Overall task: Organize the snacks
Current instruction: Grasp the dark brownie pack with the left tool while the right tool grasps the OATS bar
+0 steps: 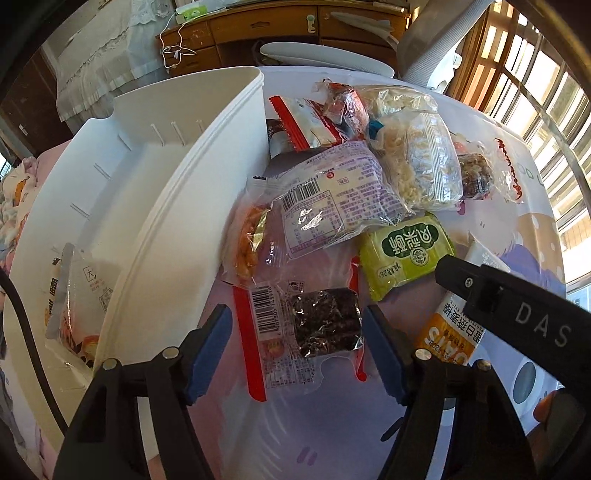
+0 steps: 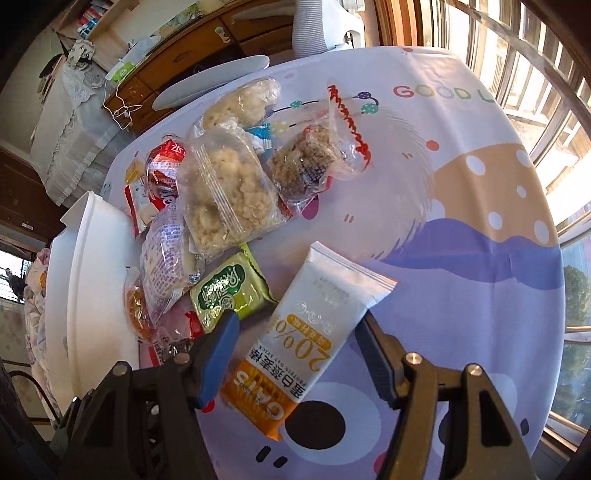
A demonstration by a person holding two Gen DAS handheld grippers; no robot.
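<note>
My left gripper [image 1: 297, 332] points down over a clear packet with a dark brown bar [image 1: 325, 321] and a red seam. Its blue pads stand on either side, open, close to the wrapper's edges. The packet lies beside a white bin [image 1: 166, 184] that holds one printed packet [image 1: 77, 295]. My right gripper [image 2: 295, 339] is open astride a white and orange oat bar packet [image 2: 314, 325], which lies slanted on the cloth. One black finger of the right gripper [image 1: 480, 291] shows over the oat bar [image 1: 447, 332] in the left wrist view.
A heap of snacks lies beyond: a green packet [image 2: 229, 295], a purple-printed packet [image 1: 332, 199], rice crisp packets [image 2: 229, 192] and an orange snack [image 1: 251, 240]. The patterned tablecloth [image 2: 461, 221] runs right towards a window. Wooden drawers [image 1: 258, 29] stand behind.
</note>
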